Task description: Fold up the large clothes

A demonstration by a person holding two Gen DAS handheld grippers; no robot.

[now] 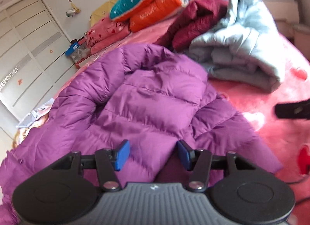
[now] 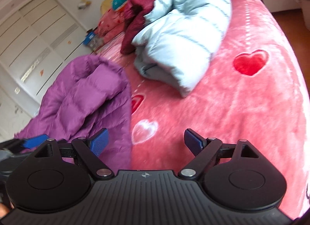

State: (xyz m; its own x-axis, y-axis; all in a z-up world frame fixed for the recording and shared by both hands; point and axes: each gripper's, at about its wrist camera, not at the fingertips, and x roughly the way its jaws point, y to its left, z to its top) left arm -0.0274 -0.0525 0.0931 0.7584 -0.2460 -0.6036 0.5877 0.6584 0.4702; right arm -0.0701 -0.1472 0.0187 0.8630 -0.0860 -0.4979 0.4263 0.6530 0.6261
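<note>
On the pink heart-print bed [image 2: 242, 108], the purple puffer jacket [image 1: 135, 108] lies rumpled beneath the left gripper [image 1: 153, 154], the right gripper [image 2: 146, 143] beside its edge, both spread and empty.

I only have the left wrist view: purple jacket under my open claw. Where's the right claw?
Observer: The right claw is open, with one finger over the purple jacket edge and the other over bare blanket.
Operator: Anything on the blanket ahead of it?
Observer: A white heart print just beyond it, a red one farther right.
Operator: Is the blue jacket folded?
Observer: Roughly bundled; the blue jacket stretches back toward the bedding.
</note>
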